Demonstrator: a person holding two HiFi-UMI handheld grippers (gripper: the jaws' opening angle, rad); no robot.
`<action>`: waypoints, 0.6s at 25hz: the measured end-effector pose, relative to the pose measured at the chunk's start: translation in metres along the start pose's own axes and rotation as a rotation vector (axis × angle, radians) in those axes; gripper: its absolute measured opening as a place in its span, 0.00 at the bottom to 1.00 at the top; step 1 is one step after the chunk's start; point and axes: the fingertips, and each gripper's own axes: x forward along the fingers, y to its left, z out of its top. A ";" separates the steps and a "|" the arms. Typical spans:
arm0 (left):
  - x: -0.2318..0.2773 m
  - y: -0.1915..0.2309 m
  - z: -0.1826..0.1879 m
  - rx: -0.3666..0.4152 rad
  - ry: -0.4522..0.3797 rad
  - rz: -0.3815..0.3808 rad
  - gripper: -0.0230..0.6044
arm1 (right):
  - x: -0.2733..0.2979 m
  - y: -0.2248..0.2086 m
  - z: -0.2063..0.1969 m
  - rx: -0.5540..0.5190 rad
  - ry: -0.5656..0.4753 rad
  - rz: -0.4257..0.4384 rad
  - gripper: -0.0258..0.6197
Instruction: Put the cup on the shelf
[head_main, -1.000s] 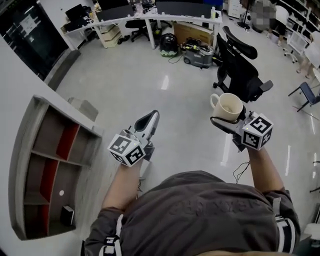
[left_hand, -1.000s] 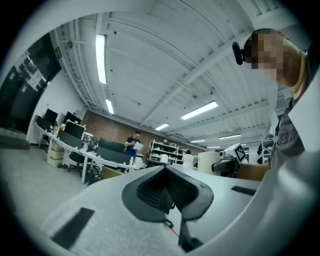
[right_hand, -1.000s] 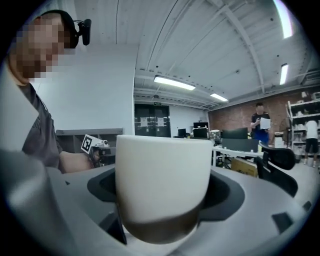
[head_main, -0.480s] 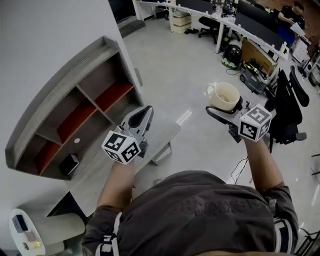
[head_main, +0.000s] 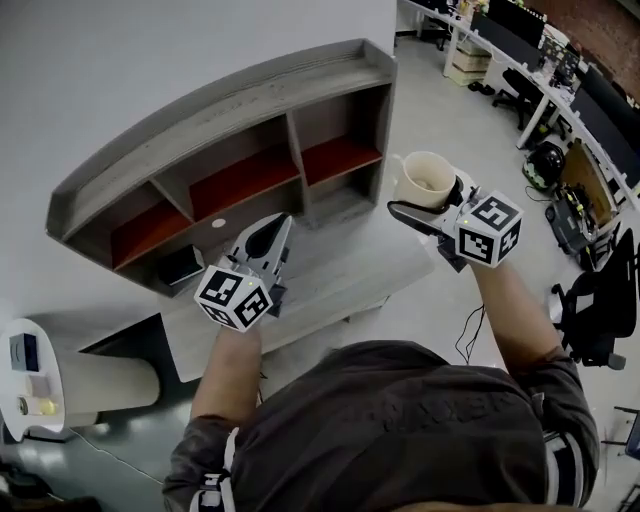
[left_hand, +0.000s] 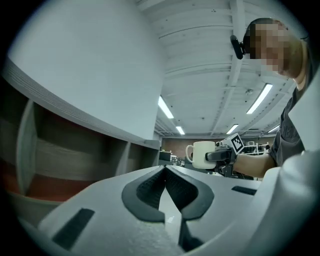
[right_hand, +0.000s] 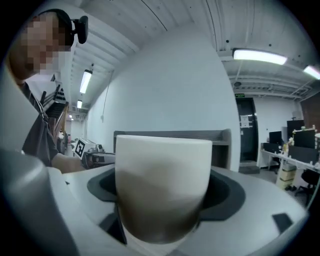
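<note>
A cream cup (head_main: 424, 172) stands upright between the jaws of my right gripper (head_main: 418, 200), which is shut on its body. In the right gripper view the cup (right_hand: 162, 185) fills the middle, with the shelf (right_hand: 172, 135) behind it. The grey wooden shelf (head_main: 240, 110) with red back panels stands against the white wall, straight ahead of both grippers. My left gripper (head_main: 268, 238) is shut and holds nothing; its pads (left_hand: 150, 187) meet at the tip. It points at the shelf's lower compartments (left_hand: 75, 145). The left gripper view also shows the cup (left_hand: 202, 154) off to the right.
A low grey bench (head_main: 330, 275) lies under the grippers, in front of the shelf. A small black box (head_main: 182, 265) sits in a lower compartment. A white round stand (head_main: 30, 380) is at the far left. Desks and an office chair (head_main: 590, 300) are to the right.
The view has swung left, so the shelf has moved from the left edge to straight ahead and closer. Both grippers keep their pose; the cup stays in the right one.
</note>
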 end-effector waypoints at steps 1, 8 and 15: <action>-0.013 0.015 0.002 -0.001 -0.003 0.029 0.04 | 0.022 0.008 0.002 -0.003 0.002 0.029 0.73; -0.099 0.100 0.006 -0.011 -0.013 0.182 0.04 | 0.172 0.072 0.006 -0.017 0.022 0.194 0.73; -0.164 0.167 0.005 -0.026 -0.018 0.288 0.04 | 0.317 0.123 -0.017 -0.027 0.081 0.290 0.73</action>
